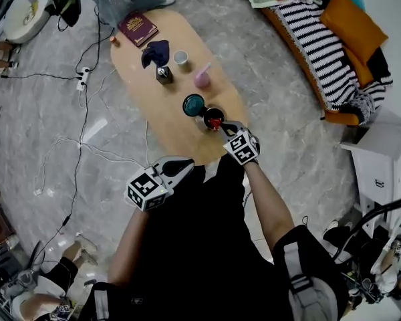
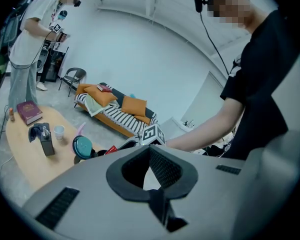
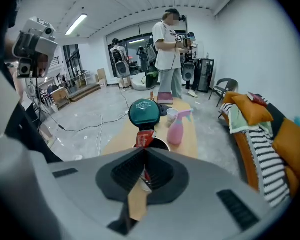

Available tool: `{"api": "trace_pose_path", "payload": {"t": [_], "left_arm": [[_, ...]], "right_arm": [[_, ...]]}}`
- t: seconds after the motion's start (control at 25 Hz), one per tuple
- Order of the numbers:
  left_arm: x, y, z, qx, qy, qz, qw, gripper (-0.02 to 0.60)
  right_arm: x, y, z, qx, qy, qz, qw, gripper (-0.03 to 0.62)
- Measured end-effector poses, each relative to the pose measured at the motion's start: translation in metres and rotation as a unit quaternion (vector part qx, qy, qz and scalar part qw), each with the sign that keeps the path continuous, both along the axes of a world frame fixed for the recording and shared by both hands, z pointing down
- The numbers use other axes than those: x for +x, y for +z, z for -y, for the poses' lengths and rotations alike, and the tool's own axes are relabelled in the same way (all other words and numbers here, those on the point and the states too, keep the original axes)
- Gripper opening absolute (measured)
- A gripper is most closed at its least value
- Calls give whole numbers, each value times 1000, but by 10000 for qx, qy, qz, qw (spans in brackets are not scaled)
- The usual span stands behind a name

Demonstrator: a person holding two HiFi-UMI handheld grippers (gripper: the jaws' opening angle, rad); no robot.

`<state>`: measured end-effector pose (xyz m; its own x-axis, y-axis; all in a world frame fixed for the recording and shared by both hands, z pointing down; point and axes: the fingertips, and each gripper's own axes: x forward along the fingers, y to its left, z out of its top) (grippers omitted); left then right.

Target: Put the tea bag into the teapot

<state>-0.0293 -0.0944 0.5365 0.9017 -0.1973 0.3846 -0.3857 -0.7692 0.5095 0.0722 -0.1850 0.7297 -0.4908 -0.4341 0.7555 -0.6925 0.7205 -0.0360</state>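
Over the teapot (image 1: 206, 114), right gripper (image 1: 222, 127) reaching forward, fingers pinching tea bag (image 1: 215, 122), left gripper (image 1: 186, 166) by waist, fingers closed, empty.

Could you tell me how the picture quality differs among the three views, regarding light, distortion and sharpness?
Head view: even light, soft shadows on the table; the wide lens bends the edges. Left gripper view: strong fisheye, dark corners, a bluish tint. Right gripper view: same fisheye; the ceiling lamps are overexposed, while the tea bag looks sharp.
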Motion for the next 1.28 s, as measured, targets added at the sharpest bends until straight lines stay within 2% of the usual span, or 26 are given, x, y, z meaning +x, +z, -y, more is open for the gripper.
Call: {"api": "trace_pose_path", "payload": {"t": [0.2, 0.56, 1.04, 1.28], "left_arm": [[13, 0, -2, -3, -63, -16, 10000, 9], [21, 15, -18, -260, -43, 174, 9995, 9], [27, 20, -19, -384, -159, 201, 9989, 9], [25, 21, -22, -403, -148, 223, 9988, 9]], "right_arm": [[1, 21, 7, -63, 99, -9, 9999, 12], [-3, 43, 14, -267, 91, 19, 9996, 14], [-12, 55, 15, -456, 71, 381, 9982, 15], [-10, 60, 9, -498, 119, 361, 9980, 58]]}}
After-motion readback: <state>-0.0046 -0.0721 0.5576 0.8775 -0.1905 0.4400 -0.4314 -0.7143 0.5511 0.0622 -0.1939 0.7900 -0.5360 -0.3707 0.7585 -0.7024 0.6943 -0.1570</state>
